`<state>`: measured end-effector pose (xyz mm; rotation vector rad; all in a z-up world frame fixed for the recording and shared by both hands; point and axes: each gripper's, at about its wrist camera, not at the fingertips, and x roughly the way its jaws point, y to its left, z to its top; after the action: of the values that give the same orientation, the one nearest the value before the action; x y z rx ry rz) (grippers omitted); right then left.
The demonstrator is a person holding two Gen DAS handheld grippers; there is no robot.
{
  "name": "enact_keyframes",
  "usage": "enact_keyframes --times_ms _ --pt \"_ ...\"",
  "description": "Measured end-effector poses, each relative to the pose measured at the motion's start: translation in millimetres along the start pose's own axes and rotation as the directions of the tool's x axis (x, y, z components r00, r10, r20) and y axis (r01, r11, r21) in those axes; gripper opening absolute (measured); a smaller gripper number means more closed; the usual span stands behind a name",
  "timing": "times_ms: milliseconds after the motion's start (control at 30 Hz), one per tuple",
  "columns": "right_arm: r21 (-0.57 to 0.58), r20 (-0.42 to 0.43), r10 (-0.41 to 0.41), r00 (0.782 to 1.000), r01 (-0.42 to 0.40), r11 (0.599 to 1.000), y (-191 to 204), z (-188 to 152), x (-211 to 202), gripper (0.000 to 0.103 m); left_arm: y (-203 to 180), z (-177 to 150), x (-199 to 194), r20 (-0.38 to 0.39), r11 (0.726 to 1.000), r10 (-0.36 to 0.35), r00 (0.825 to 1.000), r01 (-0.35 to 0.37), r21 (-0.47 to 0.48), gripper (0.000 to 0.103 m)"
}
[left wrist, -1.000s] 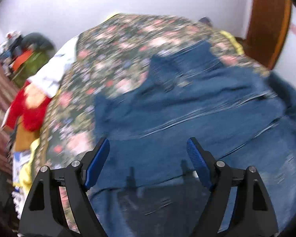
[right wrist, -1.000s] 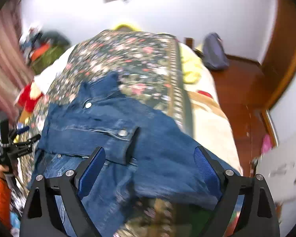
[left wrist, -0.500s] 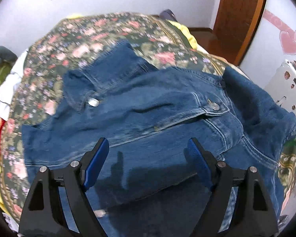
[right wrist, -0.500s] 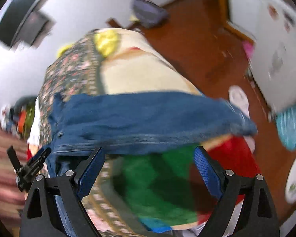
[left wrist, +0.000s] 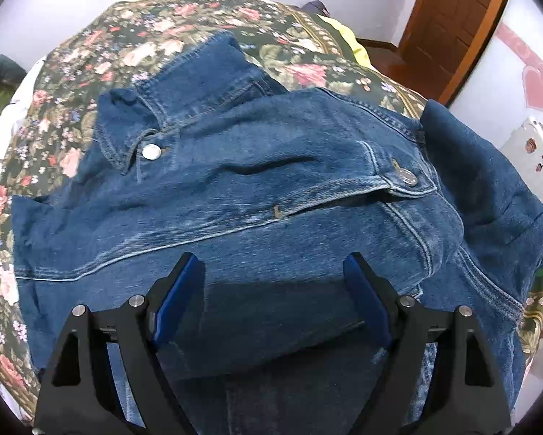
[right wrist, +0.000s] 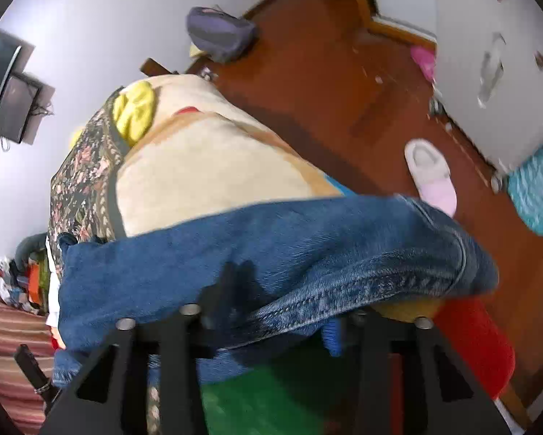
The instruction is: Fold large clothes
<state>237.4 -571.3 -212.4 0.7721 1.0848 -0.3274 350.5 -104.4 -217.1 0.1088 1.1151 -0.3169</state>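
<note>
Pretty early in the fold, I'd say. The denim jacket (left wrist: 271,181) lies spread face-up across the floral bedspread (left wrist: 133,47), directly ahead of and under the left gripper (left wrist: 271,290). Collar (left wrist: 184,83) is at the far end from that gripper, both metal buttons showing, and the body looks roughly flattened but with no clean fold in it that I can make out. There's a darker band of denim right between the left gripper's blue pads (left wrist: 177,297), could be the hem doubled over or just shadow, can't tell.

Left gripper has its jaws spread wide, hovering over the lower body of the jacket and pinching nothing.

Right gripper (right wrist: 271,326) is where the action is. Its jaws have just been closing, with the sleeve (right wrist: 307,253) between them. The sleeve runs across just ahead of the gripper and drapes off the side of the bed, cuff end hanging toward the wood floor (right wrist: 344,83). The denim bunches right over the fingertips, so it looks pinched on the sleeve edge.

So: jacket laid out, one sleeve grabbed. Still to do by my guess: bring that sleeve in over the body, do the other sleeve, then fold the body.
</note>
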Motion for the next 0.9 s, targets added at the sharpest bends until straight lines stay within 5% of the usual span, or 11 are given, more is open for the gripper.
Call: enact_keyframes --times_ms 267,500,700,900 --pt "-0.229 0.193 0.082 0.978 -0.036 0.973 82.4 19.2 -56.6 0.011 13.4 -1.2 -38.0 0.121 0.998 0.068 0.990 -0.068 0.000 0.082" --pt "-0.416 0.265 0.296 0.918 -0.168 0.894 190.8 21.7 -120.6 0.010 47.4 -7.9 -76.7 0.203 0.995 0.081 0.976 -0.069 -0.067 0.082" --pt "-0.565 0.201 0.449 0.871 -0.272 0.779 298.5 -4.8 -142.9 0.009 87.8 -25.6 -110.1 0.260 0.985 0.142 0.955 -0.110 -0.135 0.082" --pt "-0.684 0.033 0.466 0.884 -0.320 0.655 397.3 -67.6 -105.5 0.009 128.2 -57.5 -136.6 0.287 0.964 0.227 0.930 -0.174 -0.201 0.082"
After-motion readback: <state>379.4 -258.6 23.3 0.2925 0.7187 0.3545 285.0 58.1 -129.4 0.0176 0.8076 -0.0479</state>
